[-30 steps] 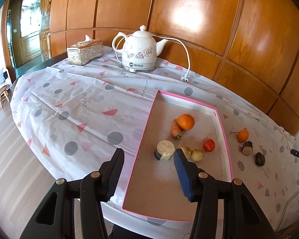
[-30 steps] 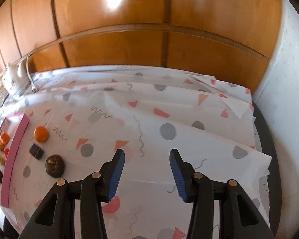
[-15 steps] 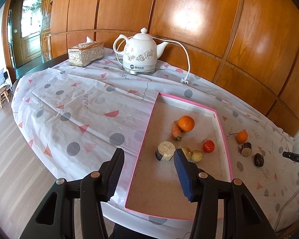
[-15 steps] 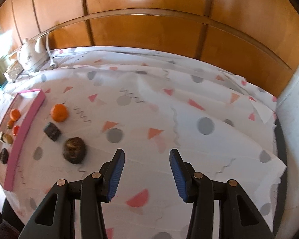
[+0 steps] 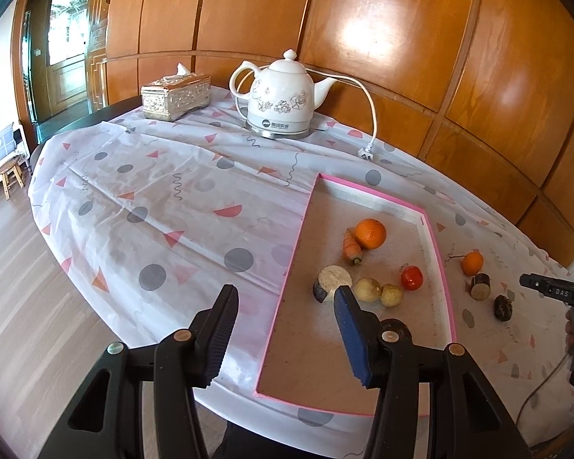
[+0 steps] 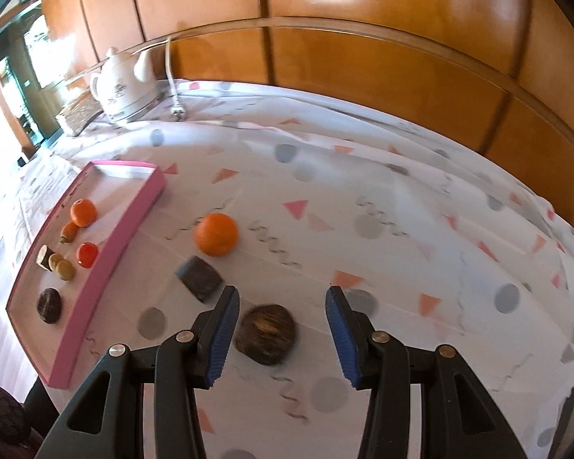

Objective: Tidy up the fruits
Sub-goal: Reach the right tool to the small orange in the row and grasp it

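A pink-rimmed tray [image 5: 445,290] holds an orange [image 5: 370,233], a carrot [image 5: 351,251], a tomato [image 5: 411,277], a cut white slice [image 5: 332,282], two pale round fruits [image 5: 379,292] and a dark fruit [image 6: 49,304]. On the cloth right of the tray lie an orange [image 6: 216,234], a dark block [image 6: 199,277] and a dark brown fruit [image 6: 266,333]. My right gripper [image 6: 281,339] is open, with the brown fruit between its fingers near the left one. My left gripper [image 5: 287,339] is open and empty over the tray's near left edge.
A white kettle [image 5: 281,100] with its cord and plug [image 5: 366,153] stands at the back of the table. A silver tissue box [image 5: 175,95] is to its left. The patterned cloth [image 5: 153,206] covers the table. The table edge and wooden floor lie below left.
My right gripper has swung left and closer to the loose fruits, so the brown fruit now sits between its fingers. My left gripper has barely moved.
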{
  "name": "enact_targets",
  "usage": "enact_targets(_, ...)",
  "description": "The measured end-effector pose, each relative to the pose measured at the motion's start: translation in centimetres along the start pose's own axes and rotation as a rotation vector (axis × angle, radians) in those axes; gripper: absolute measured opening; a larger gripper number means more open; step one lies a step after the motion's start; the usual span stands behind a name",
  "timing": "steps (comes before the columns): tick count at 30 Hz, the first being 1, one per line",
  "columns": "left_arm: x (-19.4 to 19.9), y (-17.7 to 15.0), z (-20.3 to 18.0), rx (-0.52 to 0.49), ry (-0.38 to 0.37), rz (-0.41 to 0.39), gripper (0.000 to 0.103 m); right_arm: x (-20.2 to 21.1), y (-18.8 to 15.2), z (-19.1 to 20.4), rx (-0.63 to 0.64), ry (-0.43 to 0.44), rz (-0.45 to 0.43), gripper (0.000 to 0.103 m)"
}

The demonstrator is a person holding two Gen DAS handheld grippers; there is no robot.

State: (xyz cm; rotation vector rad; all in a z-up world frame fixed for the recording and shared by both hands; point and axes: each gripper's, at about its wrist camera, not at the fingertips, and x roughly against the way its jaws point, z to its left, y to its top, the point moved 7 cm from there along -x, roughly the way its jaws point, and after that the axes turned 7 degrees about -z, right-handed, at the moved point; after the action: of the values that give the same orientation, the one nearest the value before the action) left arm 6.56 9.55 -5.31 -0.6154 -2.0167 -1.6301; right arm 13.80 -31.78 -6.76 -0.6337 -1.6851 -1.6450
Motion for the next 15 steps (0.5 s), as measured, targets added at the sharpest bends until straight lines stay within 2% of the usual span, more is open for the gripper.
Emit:
enact_targets(8, 0.2, -0.5, 1.9, 0.041, 0.042, 0.010, 0.055, -2.5, 0.9, 2.9, 0.013, 0.032, 0.010, 0.048)
enact_targets(15, 0.2, -0.6, 3.0, 0.057, 0.064, 0.013, 0.056, -4.4, 2.3, 3.7, 0.010, 0.017, 0.013, 0.048)
